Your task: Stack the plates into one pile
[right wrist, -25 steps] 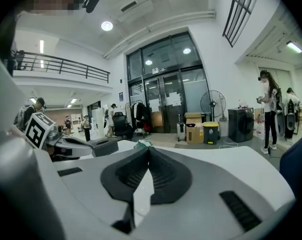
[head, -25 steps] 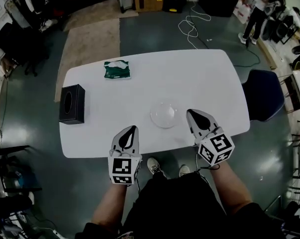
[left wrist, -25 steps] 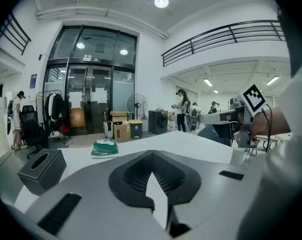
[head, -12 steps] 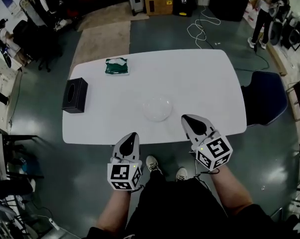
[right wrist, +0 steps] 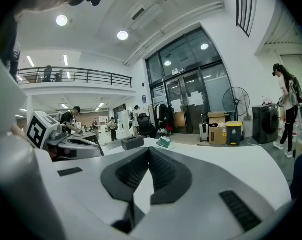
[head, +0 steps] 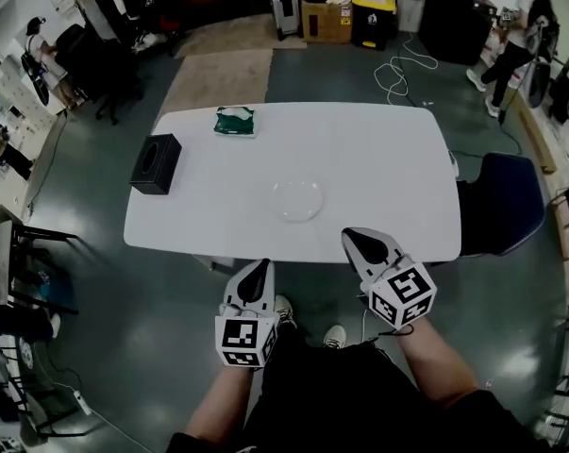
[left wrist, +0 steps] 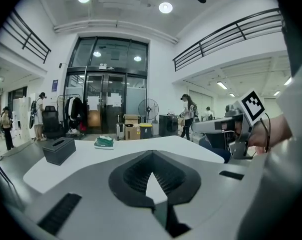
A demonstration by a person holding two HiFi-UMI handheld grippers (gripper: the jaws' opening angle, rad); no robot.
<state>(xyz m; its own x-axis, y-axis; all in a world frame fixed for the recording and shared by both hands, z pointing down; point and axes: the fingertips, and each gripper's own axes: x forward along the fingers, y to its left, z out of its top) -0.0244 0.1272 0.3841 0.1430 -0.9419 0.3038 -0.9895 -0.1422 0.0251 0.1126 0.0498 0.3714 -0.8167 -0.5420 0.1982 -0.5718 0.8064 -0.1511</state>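
Two tools, your left gripper (head: 259, 267) and right gripper (head: 353, 238), are hanging clenched and empty off the table (head: 378, 159) edge while the clear plates (head: 297, 199) are lying mid-table, so you should be checking that apparent pile for skew.

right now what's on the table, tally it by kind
clear plate: 1 seen; it may be a pile, but any layers are too faint to tell
black box: 1
green packet: 1
total: 3
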